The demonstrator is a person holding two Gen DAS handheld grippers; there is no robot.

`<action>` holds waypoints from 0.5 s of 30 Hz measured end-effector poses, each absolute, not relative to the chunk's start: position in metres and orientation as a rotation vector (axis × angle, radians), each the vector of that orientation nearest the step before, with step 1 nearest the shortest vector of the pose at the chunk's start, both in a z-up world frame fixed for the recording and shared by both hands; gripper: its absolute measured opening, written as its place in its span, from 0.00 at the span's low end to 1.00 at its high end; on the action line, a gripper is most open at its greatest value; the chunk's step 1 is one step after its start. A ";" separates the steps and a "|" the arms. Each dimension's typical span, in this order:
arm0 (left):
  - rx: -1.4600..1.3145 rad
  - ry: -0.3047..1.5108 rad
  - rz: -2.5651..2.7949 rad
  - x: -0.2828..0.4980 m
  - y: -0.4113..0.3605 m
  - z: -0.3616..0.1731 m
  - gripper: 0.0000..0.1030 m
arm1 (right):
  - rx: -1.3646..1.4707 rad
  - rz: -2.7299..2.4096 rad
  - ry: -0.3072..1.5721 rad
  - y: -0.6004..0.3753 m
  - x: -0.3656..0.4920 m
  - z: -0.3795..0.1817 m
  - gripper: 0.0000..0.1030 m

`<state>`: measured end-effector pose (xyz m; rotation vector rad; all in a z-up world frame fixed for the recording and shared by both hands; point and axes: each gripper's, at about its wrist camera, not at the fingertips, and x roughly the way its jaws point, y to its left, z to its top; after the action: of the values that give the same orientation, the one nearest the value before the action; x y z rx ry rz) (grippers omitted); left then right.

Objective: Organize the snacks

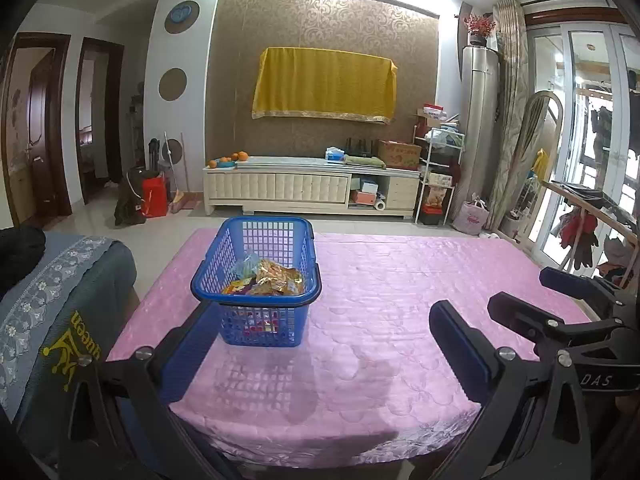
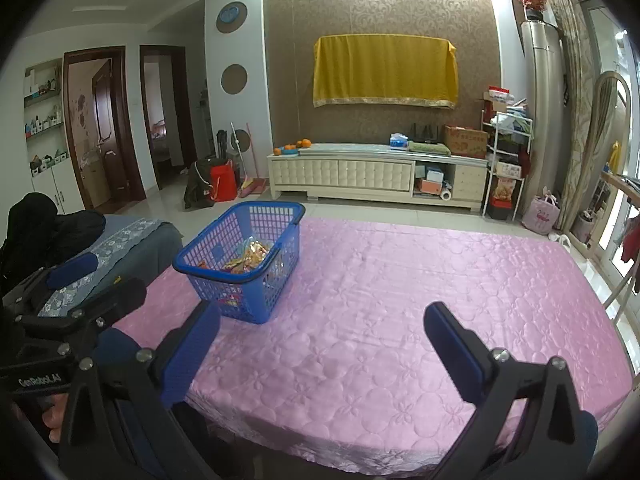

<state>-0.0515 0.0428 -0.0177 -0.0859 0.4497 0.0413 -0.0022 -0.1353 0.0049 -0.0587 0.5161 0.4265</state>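
A blue plastic basket (image 1: 224, 280) stands on the pink quilted table (image 1: 400, 300), left of middle. It holds several snack packets (image 1: 272, 278) in orange, gold and pale blue wrappers. My left gripper (image 1: 320, 320) is open and empty, just short of the basket's near side. My right gripper (image 2: 320, 320) is open and empty over the table's near edge, to the right of the basket (image 2: 208, 248). The snack packets also show in the right wrist view (image 2: 250, 254). Each gripper shows in the other's view: the right gripper (image 1: 520, 292), the left gripper (image 2: 96, 276).
A grey-blue sofa arm with lace cover (image 1: 52, 304) stands left of the table. A cream TV cabinet (image 1: 312, 186) with oranges (image 1: 236, 157) stands at the far wall. Shelves and boxes (image 1: 436, 160) are at the right, by glass doors (image 1: 580, 140).
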 end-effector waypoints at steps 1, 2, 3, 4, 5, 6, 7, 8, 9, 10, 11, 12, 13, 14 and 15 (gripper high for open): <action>-0.087 0.449 0.042 -0.051 0.043 -0.018 1.00 | -0.059 0.429 0.516 -0.136 -0.002 0.005 1.00; -0.091 0.450 0.039 -0.052 0.043 -0.017 1.00 | -0.060 0.428 0.517 -0.135 -0.002 0.005 1.00; -0.096 0.452 0.034 -0.052 0.043 -0.017 1.00 | -0.060 0.428 0.518 -0.135 -0.002 0.005 1.00; -0.104 0.453 0.025 -0.052 0.043 -0.017 1.00 | -0.060 0.429 0.519 -0.135 -0.003 0.005 1.00; -0.111 0.452 0.019 -0.052 0.044 -0.016 1.00 | -0.059 0.429 0.519 -0.135 -0.003 0.005 1.00; -0.109 0.451 0.024 -0.053 0.044 -0.016 1.00 | -0.058 0.430 0.519 -0.135 -0.003 0.006 1.00; -0.102 0.450 0.030 -0.053 0.043 -0.016 1.00 | -0.059 0.429 0.521 -0.135 -0.002 0.006 1.00; -0.098 0.450 0.033 -0.053 0.043 -0.016 1.00 | -0.058 0.430 0.520 -0.135 -0.002 0.006 1.00; -0.098 0.450 0.030 -0.053 0.043 -0.016 1.00 | -0.057 0.432 0.520 -0.135 -0.002 0.006 1.00; -0.098 0.451 0.029 -0.053 0.042 -0.016 1.00 | -0.057 0.432 0.521 -0.135 -0.002 0.006 1.00; -0.098 0.452 0.029 -0.053 0.042 -0.016 1.00 | -0.058 0.433 0.521 -0.135 -0.003 0.007 1.00; -0.097 0.452 0.029 -0.053 0.042 -0.016 1.00 | -0.058 0.432 0.521 -0.134 -0.003 0.006 1.00; -0.096 0.454 0.029 -0.053 0.042 -0.016 1.00 | -0.059 0.433 0.522 -0.134 -0.003 0.006 1.00; -0.097 0.454 0.029 -0.053 0.042 -0.016 1.00 | -0.058 0.433 0.523 -0.134 -0.003 0.006 1.00; -0.098 0.455 0.029 -0.052 0.043 -0.017 1.00 | -0.058 0.433 0.523 -0.134 -0.003 0.006 1.00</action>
<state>-0.0524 0.0428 -0.0165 -0.0981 0.4550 0.0285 -0.0026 -0.1343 0.0064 -0.0578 0.5229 0.4326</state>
